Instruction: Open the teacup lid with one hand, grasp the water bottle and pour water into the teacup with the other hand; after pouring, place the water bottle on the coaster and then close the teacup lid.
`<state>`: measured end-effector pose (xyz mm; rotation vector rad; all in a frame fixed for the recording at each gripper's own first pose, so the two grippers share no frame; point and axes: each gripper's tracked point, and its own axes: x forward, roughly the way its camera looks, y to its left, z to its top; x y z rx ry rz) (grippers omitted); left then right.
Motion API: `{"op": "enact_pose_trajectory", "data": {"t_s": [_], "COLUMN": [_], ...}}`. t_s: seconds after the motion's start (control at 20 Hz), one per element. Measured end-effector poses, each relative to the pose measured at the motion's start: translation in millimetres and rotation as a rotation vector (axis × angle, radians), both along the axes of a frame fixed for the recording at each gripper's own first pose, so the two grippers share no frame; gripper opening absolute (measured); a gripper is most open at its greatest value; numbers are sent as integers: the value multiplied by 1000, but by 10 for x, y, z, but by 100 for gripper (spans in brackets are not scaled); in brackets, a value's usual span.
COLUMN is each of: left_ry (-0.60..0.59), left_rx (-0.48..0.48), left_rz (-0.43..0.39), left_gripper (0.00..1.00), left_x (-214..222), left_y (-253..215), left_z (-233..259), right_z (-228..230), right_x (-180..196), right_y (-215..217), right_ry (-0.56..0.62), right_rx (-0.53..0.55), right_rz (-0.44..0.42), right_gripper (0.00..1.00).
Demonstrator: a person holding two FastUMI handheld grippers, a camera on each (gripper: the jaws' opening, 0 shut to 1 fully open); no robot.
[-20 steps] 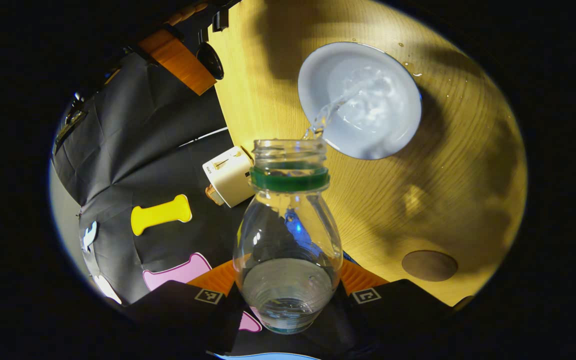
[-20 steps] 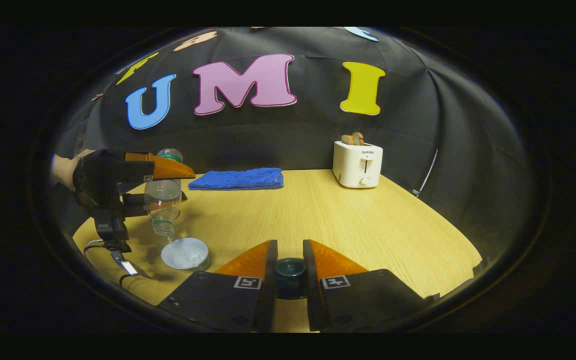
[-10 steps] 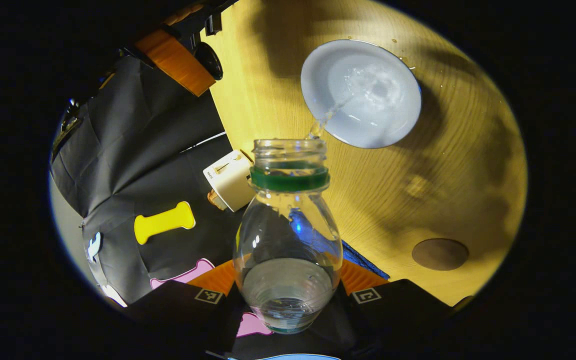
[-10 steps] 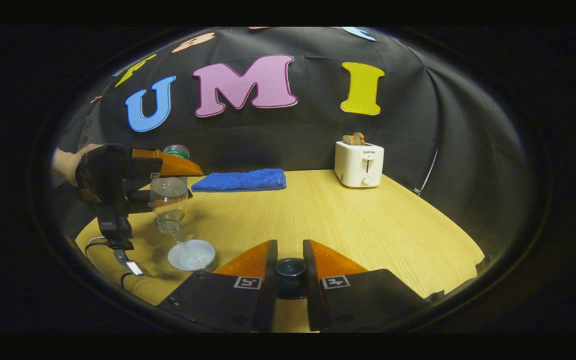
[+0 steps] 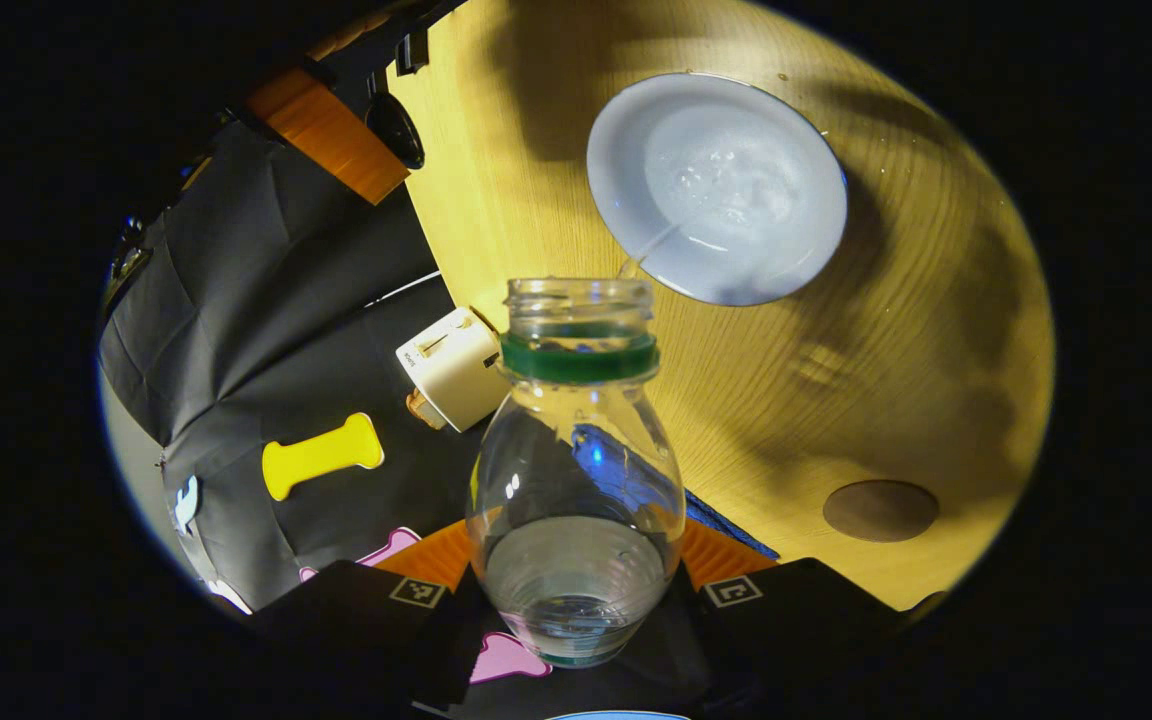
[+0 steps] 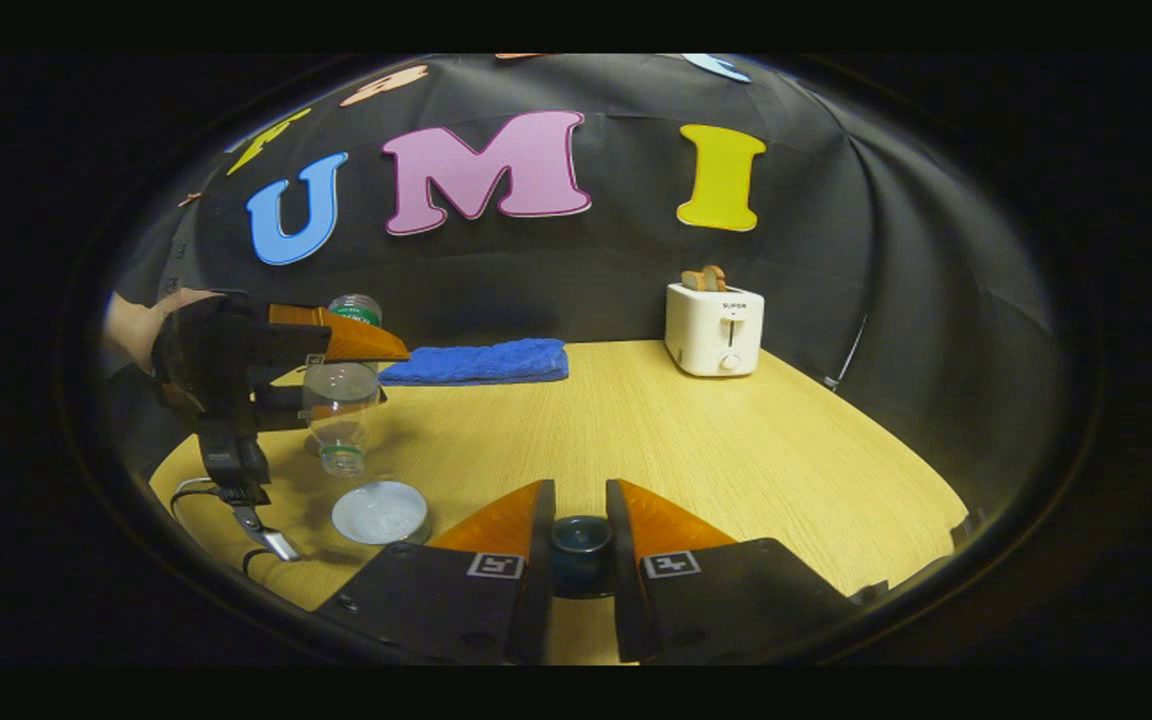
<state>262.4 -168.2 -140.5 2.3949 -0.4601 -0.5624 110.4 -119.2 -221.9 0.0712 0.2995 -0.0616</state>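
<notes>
Water bottle point(image 5: 576, 470), clenched in the left tongs point(image 5: 576, 600), tips mouth-down above the open teacup point(image 5: 716, 188) on the counter point(image 5: 836, 380) (a thin stream falls in). Right tongs point(image 6: 580, 545) clamp the teacup lid point(image 6: 580, 540); the coaster point(image 5: 880, 510) lies nearby.

Black claw point(image 6: 581, 570) bodies — square tags, dangling cable point(image 6: 198, 490)

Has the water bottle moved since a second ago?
Yes. In the right gripper view the water bottle has risen and shifted right, toward the blue towel.
</notes>
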Motion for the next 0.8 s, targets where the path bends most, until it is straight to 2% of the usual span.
{"op": "enact_pose_trajectory", "data": {"t_s": [0.25,0.35,0.45,0.5,0.7,0.75,0.8], "left_ry": [-2,10,1,-3,-7,-7,-9], "left_rx": [39,34,39,43,50,50,53], "left_rz": [-2,-14,-28,-31,-46,-49,-53], "left_gripper": [78,78,78,78,78,78,78], "left_x": [-10,-12,-6,2,6,4,7], "left_y": [19,12,-10,-12,-31,-38,-52], "left_z": [-1,-5,12,10,8,9,-1], "right_z": [7,1,3,8,12,21,25], "right_x": [19,24,34,23,35,42,31], "right_y": [49,62,54,55,21,17,15], "right_ry": [1,1,0,0,-6,-7,-9], "right_rx": [8,8,11,11,21,24,25], "right_rz": [5,8,8,7,2,2,2], "right_gripper": [34,28,28,23,23,34,34]}}
